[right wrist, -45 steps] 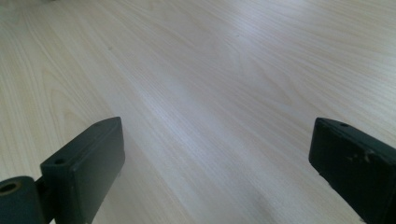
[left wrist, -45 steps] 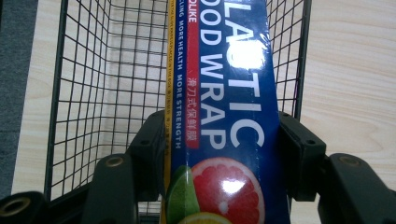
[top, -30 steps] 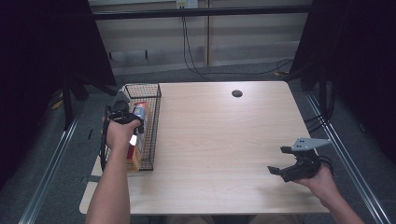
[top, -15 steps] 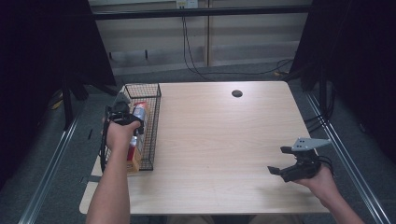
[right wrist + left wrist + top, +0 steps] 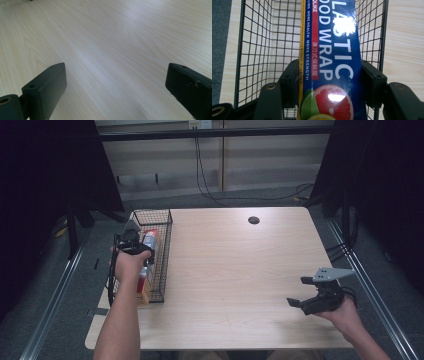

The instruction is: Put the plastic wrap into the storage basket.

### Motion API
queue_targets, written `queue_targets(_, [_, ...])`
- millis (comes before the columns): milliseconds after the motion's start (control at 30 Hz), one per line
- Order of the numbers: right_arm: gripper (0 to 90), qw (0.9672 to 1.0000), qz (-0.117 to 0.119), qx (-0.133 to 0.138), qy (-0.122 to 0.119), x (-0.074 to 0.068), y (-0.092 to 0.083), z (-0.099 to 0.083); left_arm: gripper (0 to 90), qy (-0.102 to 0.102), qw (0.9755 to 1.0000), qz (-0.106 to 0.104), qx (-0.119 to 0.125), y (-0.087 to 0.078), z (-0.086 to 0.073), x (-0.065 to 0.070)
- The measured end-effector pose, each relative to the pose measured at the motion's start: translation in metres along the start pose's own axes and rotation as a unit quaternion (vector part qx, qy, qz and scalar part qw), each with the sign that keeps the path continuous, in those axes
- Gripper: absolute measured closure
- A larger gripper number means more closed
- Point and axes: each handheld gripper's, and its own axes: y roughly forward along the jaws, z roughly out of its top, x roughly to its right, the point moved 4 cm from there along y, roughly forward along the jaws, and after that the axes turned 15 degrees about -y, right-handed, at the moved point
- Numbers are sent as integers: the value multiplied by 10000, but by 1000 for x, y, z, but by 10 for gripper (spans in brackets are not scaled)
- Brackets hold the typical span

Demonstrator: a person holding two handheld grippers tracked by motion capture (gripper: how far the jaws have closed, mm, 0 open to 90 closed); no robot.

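You have one table, one wire basket on its left edge, one box of plastic wrap clamped between your left gripper's jaws, two grippers, left gripper and right gripper, one round hole in the tabletop.

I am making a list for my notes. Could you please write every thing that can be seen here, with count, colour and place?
plastic wrap box: 1, blue with grapefruit picture, over the basket, held between the left tool's jaws
wire basket: 1, black, left edge of the table
table: 1, light wood, centre
cable hole: 1, dark, far side of the table
left tool: 1, black, above the basket, shut on the box
right tool: 1, black with grey plate, near right of the table, open
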Motion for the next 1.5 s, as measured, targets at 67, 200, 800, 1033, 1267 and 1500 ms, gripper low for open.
queue_targets(67, [36, 10000, -7, 8, -3, 0, 0, 0, 412, -10, 10000, -19, -2, 0, 0, 0])
queue_targets(200, [36, 10000, 0, 15, -3, 0, 0, 0, 398, -40, 10000, -28, 24, 1, -1, 1])
queue_targets(800, [36, 10000, -43, 40, 2, 0, -4, 2, 350, -41, 9991, -334, 238, -31, 0, 6])
queue_targets(1033, [36, 10000, -24, 50, -7, -2, -4, 3, 336, 28, 9980, -538, 331, -42, -3, 20])
queue_targets(1267, [36, 10000, -25, 61, -1, -1, -4, 4, 310, 130, 9964, -753, 369, -47, -7, 30])
queue_targets(1500, [36, 10000, -14, 48, -15, -2, -2, 4, 278, 239, 9946, -934, 396, -48, -11, 40])
